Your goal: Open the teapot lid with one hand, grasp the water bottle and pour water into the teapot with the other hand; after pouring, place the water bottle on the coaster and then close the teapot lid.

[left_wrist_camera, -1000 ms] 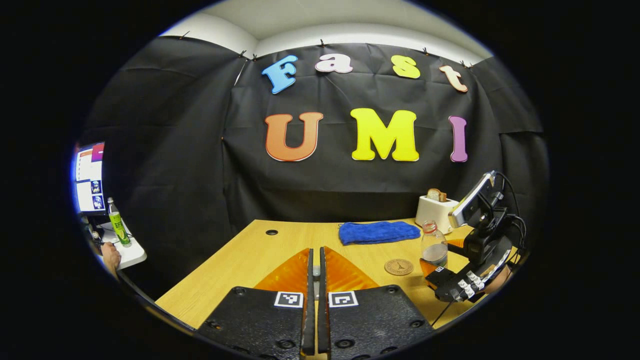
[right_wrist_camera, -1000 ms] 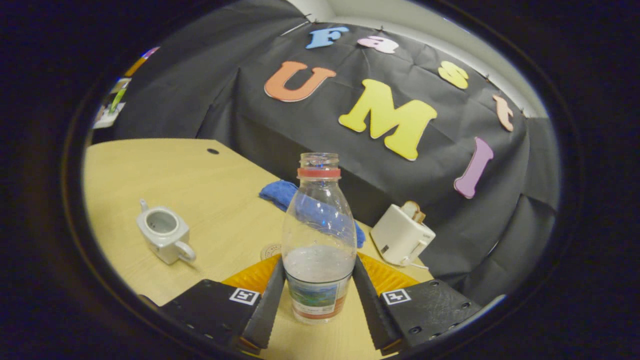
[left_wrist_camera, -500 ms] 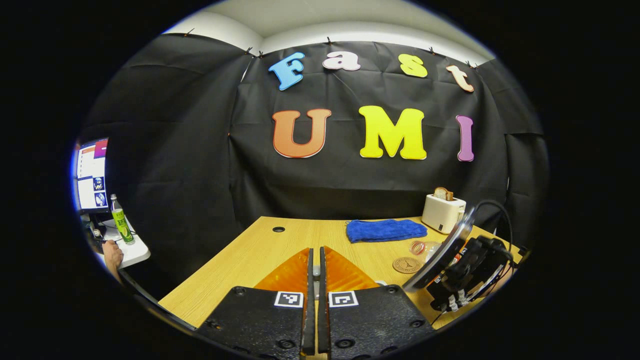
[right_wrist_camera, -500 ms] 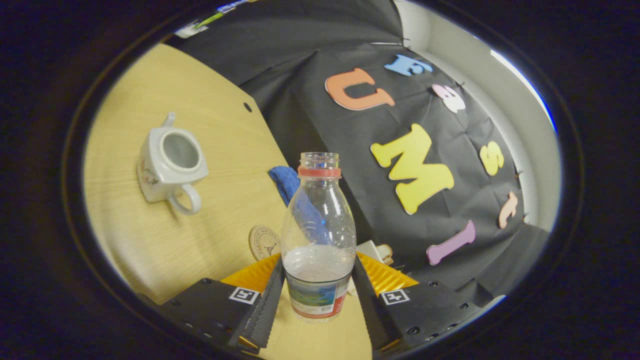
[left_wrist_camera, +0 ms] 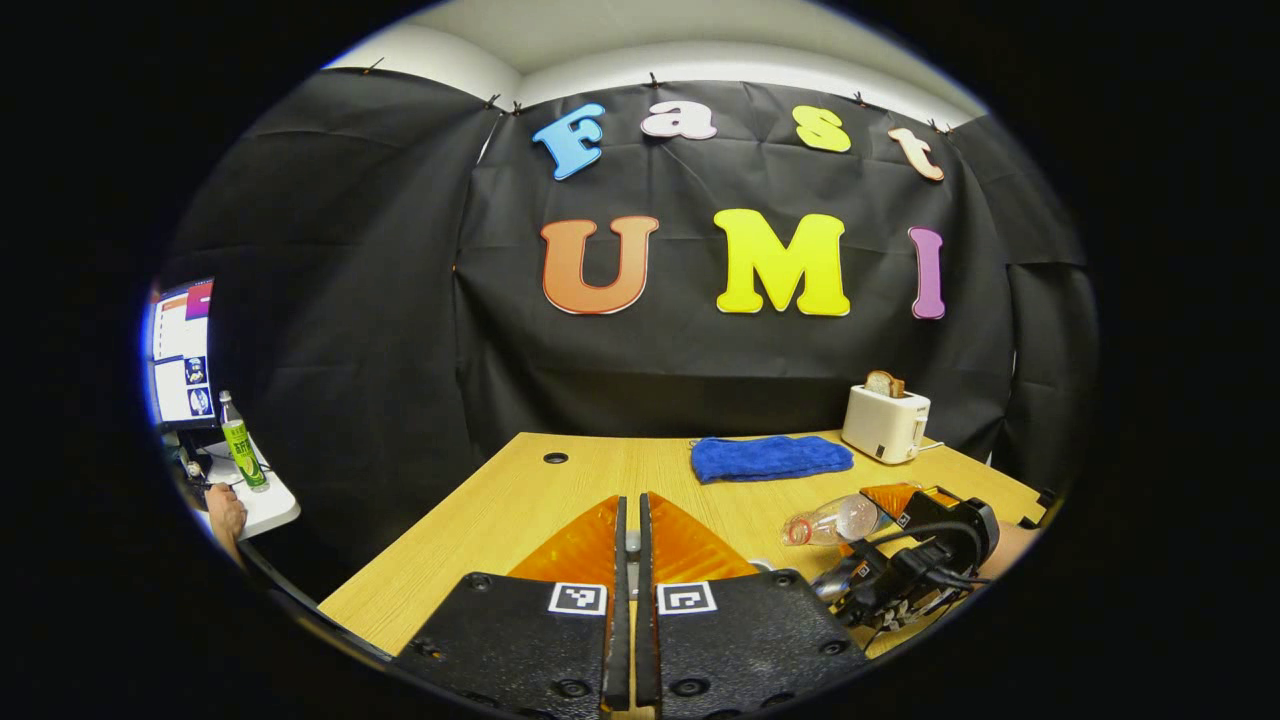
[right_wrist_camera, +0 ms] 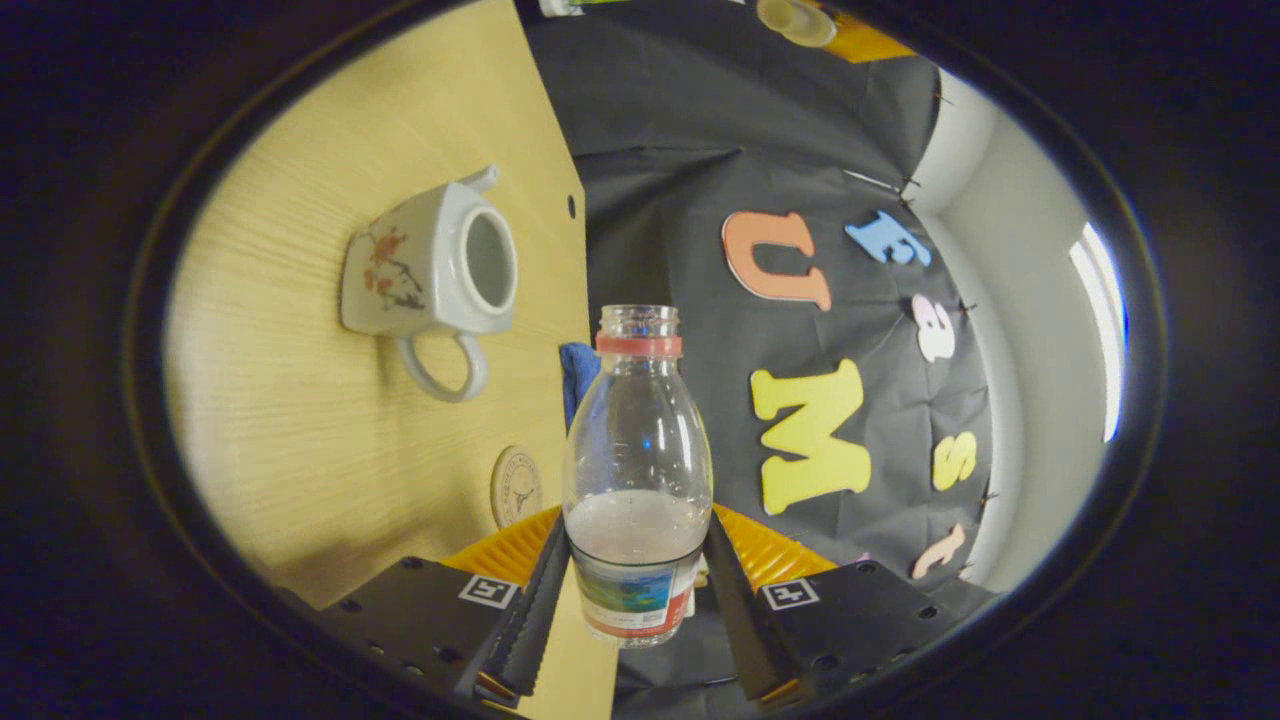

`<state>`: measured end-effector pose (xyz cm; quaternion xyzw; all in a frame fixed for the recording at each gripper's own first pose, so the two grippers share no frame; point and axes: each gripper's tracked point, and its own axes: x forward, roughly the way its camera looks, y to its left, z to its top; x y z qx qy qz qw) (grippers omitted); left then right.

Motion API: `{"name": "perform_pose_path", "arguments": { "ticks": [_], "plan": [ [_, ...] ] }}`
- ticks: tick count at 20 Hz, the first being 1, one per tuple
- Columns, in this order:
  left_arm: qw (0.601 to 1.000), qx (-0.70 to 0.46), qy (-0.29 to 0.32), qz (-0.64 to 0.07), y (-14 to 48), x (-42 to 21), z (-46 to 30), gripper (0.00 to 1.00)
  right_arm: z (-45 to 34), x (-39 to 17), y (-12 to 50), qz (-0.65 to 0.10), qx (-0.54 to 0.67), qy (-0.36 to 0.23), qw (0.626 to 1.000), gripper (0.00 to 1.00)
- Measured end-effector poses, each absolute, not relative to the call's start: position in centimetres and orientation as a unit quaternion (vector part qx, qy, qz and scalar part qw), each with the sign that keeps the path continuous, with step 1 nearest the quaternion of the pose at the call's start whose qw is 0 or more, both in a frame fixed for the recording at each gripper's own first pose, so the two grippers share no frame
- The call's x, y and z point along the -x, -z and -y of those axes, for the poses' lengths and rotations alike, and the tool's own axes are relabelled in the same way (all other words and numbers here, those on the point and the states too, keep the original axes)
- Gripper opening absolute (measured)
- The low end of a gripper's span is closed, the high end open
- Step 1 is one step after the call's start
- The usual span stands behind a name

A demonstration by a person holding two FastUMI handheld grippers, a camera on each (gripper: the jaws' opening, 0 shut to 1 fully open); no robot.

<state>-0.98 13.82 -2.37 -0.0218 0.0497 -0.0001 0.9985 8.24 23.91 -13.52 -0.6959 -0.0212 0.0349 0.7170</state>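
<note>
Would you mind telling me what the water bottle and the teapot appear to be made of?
The water bottle looks like clear, thin plastic: the wall shows through it. The teapot seems to be glazed white ceramic, glossy with a painted flower sprig, though enamel cannot be ruled out.

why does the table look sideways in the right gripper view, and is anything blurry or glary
Right gripper view: the camera is rolled with the tipped water bottle, so the table stands on edge; the teapot is sharp, with a bright ceiling light at the right edge. Left gripper view: level, fisheye-bent table edges, the bottle lying near horizontal, and a glowing monitor at far left.
</note>
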Motion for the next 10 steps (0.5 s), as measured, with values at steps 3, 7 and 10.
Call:
{"name": "perform_pose_path", "arguments": {
  "ticks": [3, 7, 10],
  "plan": [
    [0.998, 0.021, 0.001, -0.052, 2.5, 1.0, -13.9, 0.05, -24.7, -8.7, 12.9, 0.048, 0.73, -0.032, 0.682, 0.75],
    [0.998, 0.019, 0.003, -0.054, 2.6, 0.9, -13.9, 0.04, -25.0, -9.3, 12.9, 0.055, 0.762, -0.033, 0.645, 0.75],
    [0.998, 0.018, 0.005, -0.056, 2.7, 0.9, -13.8, 0.04, -25.6, -9.0, 12.6, 0.071, 0.782, -0.033, 0.619, 0.73]
  ]
}}
